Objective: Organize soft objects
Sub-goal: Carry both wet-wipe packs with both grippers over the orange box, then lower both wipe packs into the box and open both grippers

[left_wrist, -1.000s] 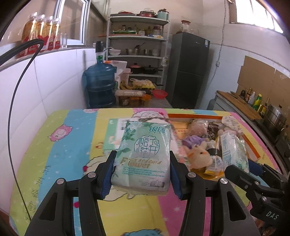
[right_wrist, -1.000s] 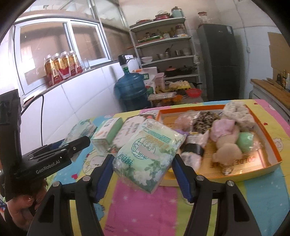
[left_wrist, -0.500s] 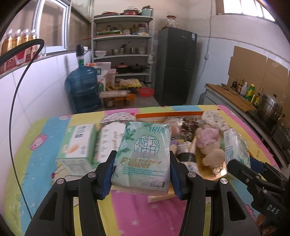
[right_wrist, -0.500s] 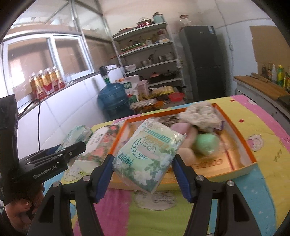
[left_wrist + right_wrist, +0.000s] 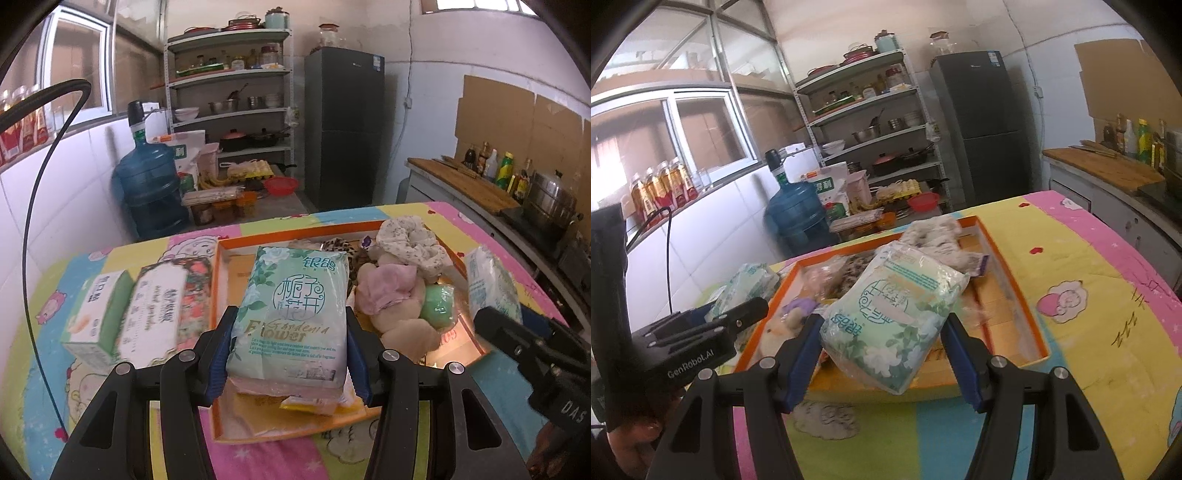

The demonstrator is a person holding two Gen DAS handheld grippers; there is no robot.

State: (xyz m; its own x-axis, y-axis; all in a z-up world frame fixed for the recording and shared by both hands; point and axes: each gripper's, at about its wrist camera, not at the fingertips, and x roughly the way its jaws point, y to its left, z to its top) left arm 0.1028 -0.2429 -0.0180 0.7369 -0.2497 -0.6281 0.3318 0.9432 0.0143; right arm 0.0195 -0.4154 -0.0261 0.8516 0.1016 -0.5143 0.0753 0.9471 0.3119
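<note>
My left gripper [image 5: 288, 354] is shut on a green tissue pack [image 5: 291, 314] and holds it above the near end of the orange tray [image 5: 216, 295]. My right gripper [image 5: 882, 354] is shut on a second green tissue pack [image 5: 894, 321], tilted, above the same tray [image 5: 1008, 295]. The tray holds soft things: a floral cloth [image 5: 410, 240], a pink cloth [image 5: 388, 291], a green ball [image 5: 437, 306] and beige plush [image 5: 406, 332]. Each gripper shows in the other's view: the right [image 5: 532, 347] with its pack [image 5: 487, 284], the left [image 5: 701, 332] with its pack [image 5: 746, 291].
Two tissue boxes lie left of the tray: a green one [image 5: 98, 314] and a floral one [image 5: 162, 306]. The table carries a colourful cartoon cloth [image 5: 1089, 295]. Behind stand a water jug [image 5: 147, 184], a shelf rack [image 5: 229, 110], a fridge [image 5: 343, 129] and a counter [image 5: 480, 184].
Both grippers moved right with their packs, from over the bare cloth and boxes to over the tray. Both stay shut on their packs.
</note>
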